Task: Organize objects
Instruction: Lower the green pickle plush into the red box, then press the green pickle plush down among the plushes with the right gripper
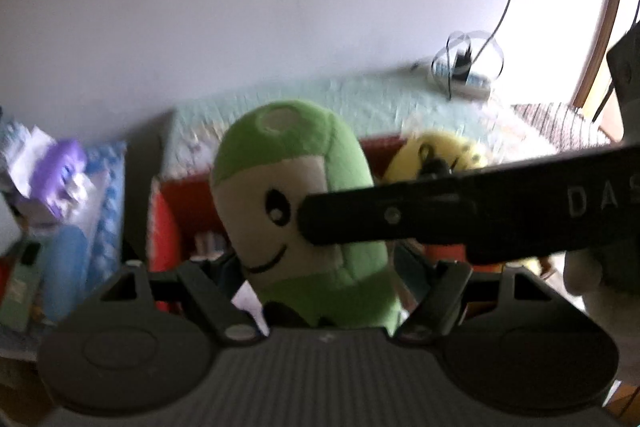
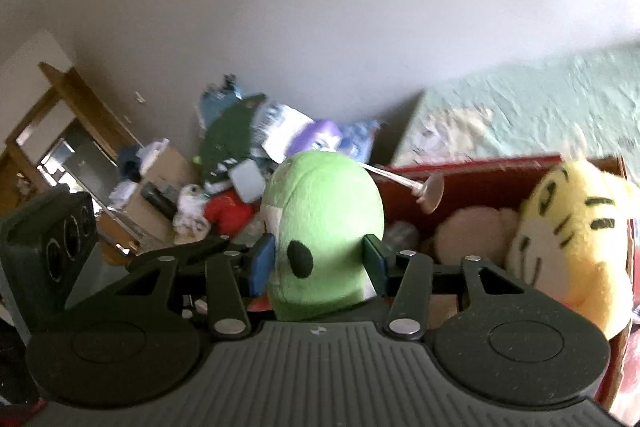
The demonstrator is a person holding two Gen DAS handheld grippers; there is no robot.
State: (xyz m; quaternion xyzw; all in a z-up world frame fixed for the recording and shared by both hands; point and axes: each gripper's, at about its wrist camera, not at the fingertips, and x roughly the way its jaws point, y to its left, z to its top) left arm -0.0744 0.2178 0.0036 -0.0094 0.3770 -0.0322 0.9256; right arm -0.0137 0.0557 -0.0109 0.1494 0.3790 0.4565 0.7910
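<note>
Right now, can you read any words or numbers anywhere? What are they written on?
"DAS": white letters on the black arm of the right gripper, cut off at the picture's edge, so the word may go on.
Blue and purple packages beside the red box: print too blurred to read.
Green plush toy: no writing, only a stitched face.

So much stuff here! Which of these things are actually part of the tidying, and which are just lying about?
Part of the job:
- green plush toy, held in the right hand-held gripper
- red box
- yellow striped plush toy in the box
- left hand-held gripper, open beside the green toy

Just lying about:
- pile of clutter by the wall
- black speaker
- cable on the bed
</note>
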